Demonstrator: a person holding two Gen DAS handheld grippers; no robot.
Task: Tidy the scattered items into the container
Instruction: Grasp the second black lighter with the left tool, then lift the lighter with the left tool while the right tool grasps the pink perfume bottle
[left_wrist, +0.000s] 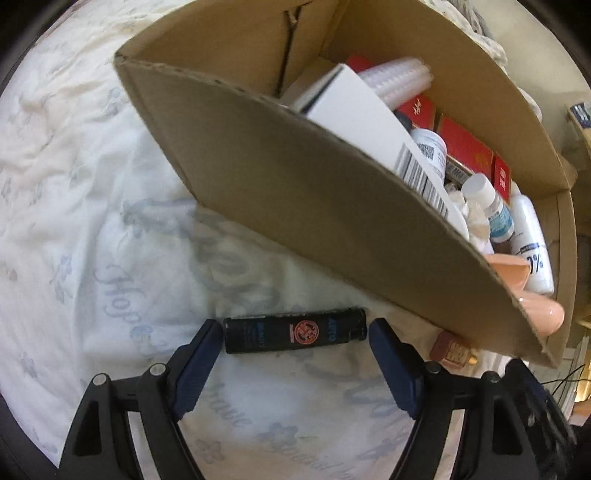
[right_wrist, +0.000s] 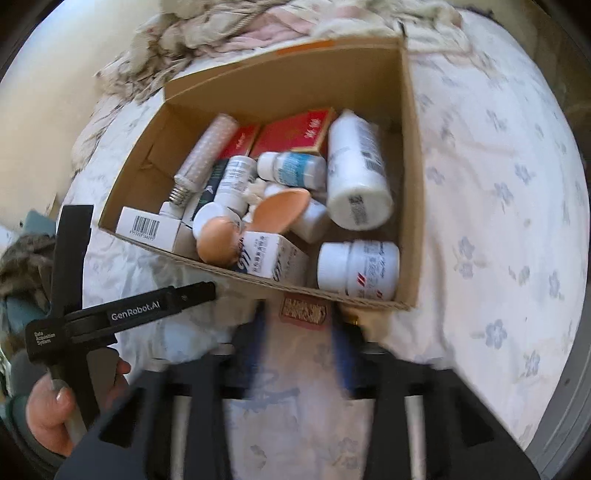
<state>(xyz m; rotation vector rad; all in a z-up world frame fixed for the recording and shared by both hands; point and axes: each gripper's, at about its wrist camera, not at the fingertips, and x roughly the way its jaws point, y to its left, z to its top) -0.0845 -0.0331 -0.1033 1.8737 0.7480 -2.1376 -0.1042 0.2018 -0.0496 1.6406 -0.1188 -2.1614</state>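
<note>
A black tube (left_wrist: 295, 336) with a red round logo lies flat on the white printed bedsheet (left_wrist: 74, 184). My left gripper (left_wrist: 293, 328) stands open around it, one blue pad close to each end with slivers of gap. Just beyond rises the cardboard box (left_wrist: 295, 177), full of bottles, red cartons and white boxes. In the right wrist view a small reddish-brown bottle (right_wrist: 304, 312) lies against the near wall of the box (right_wrist: 413, 184). My right gripper (right_wrist: 301, 325), blurred, has its tips on either side of the bottle, with a gap on the left side. The same bottle (left_wrist: 452, 347) shows by the box corner.
A hand (right_wrist: 48, 413) holds the left tool's handle at lower left. Crumpled bedding (right_wrist: 221, 29) is piled behind the box. A peach-coloured clip (right_wrist: 258, 218) lies on top of the box's contents. Bare sheet (right_wrist: 498, 221) spreads to the right of the box.
</note>
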